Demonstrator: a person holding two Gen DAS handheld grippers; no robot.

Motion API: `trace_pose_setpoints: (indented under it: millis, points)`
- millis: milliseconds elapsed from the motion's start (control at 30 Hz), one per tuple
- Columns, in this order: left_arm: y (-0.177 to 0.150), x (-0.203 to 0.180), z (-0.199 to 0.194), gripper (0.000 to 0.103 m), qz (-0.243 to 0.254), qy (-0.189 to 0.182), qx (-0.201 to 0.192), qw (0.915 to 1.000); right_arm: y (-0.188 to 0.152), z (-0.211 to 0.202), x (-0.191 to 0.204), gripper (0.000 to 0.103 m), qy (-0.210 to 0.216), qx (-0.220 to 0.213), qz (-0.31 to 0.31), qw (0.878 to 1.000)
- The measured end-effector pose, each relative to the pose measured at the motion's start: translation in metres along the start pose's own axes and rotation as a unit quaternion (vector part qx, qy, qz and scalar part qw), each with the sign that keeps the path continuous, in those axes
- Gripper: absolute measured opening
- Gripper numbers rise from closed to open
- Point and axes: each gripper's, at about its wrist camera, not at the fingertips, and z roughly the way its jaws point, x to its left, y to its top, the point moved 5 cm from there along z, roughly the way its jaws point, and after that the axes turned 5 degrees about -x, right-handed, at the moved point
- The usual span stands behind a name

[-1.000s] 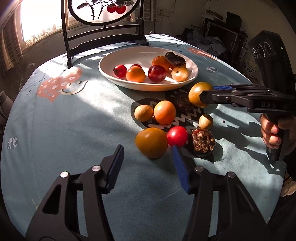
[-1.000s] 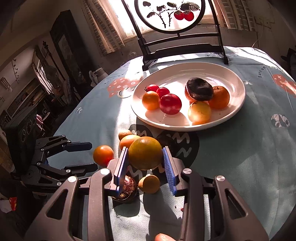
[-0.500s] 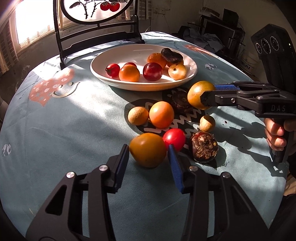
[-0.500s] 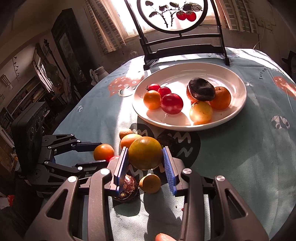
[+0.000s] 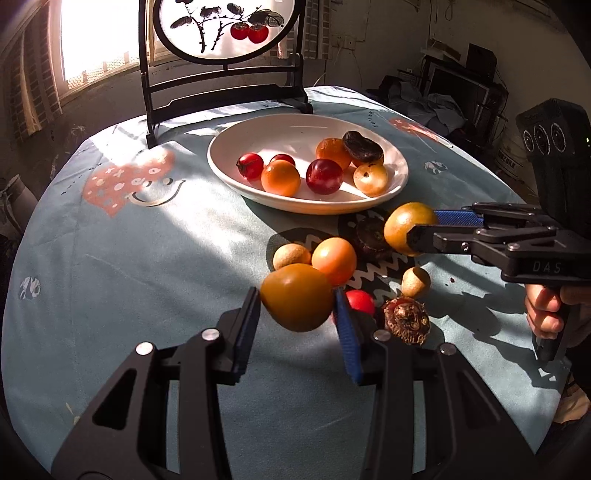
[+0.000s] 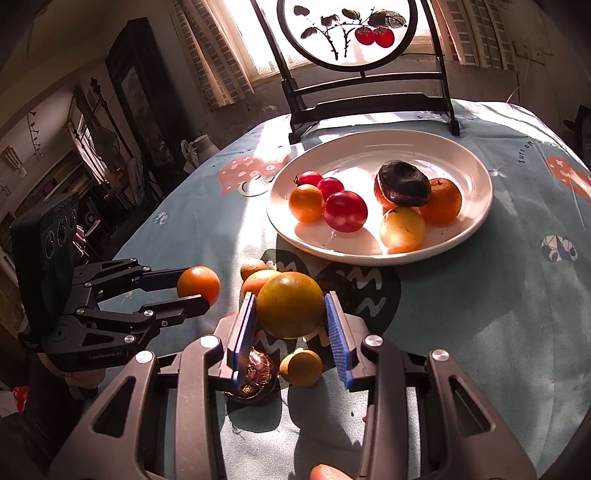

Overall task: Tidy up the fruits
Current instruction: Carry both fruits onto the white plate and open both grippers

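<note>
On the table, the white plate [image 5: 280,133] [image 6: 424,147] holds several fruits. My left gripper [image 5: 296,306] [image 6: 197,290] has its jaws closing. Both blue pads touch the deep-orange fruit [image 5: 295,291] [image 6: 197,280] between them. My right gripper [image 6: 290,308] [image 5: 415,229] is shut on a yellow-green round fruit [image 6: 290,299] [image 5: 400,225], held above the cloth near the plate's front rim. Loose fruits lie between the grippers: an orange [image 5: 334,260], a red tomato [image 5: 360,301], a rough brown fruit [image 5: 406,321] and two small tan ones [image 5: 291,256] [image 5: 415,282].
A black stand with a round painted panel [image 5: 221,29] rises behind the plate. The light-blue cloth [image 5: 129,277] covers the round table, whose edge curves away at the left. A person's hand [image 5: 546,314] grips the right tool's handle.
My left gripper has come forward around the deep-orange fruit, and its jaws have narrowed onto it. The right gripper and its fruit have stayed in place.
</note>
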Motion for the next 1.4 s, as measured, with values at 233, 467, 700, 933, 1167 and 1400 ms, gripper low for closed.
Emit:
trace_pose_setpoints:
  millis: [233,467,700,933,1167,1400]
  points:
    - [0.037,0.0,-0.006,0.041,-0.047,0.062,-0.053,0.9956,0.004,-0.003,-0.003,0.038,-0.002,-0.018,-0.001,1.0]
    - [0.08,-0.006,0.012,0.041,-0.063,0.084,-0.07,0.9921,0.039,-0.012,-0.033,0.038,-0.017,-0.084,0.04,0.996]
    - [0.11,0.002,0.066,0.041,-0.093,0.074,-0.047,0.9918,0.065,0.011,-0.068,0.038,-0.049,-0.094,0.057,0.993]
    - [0.117,0.011,0.093,0.041,-0.095,0.092,-0.029,0.9908,0.081,0.028,-0.075,0.038,-0.041,-0.1,0.054,0.993]
    - [0.116,0.013,0.069,0.092,-0.088,0.136,-0.057,0.9851,0.087,0.013,-0.071,0.066,-0.017,-0.12,0.067,0.99]
    - [0.099,0.006,0.042,0.096,-0.056,0.161,-0.063,0.9834,0.073,0.0,-0.041,0.066,-0.012,-0.114,0.023,0.993]
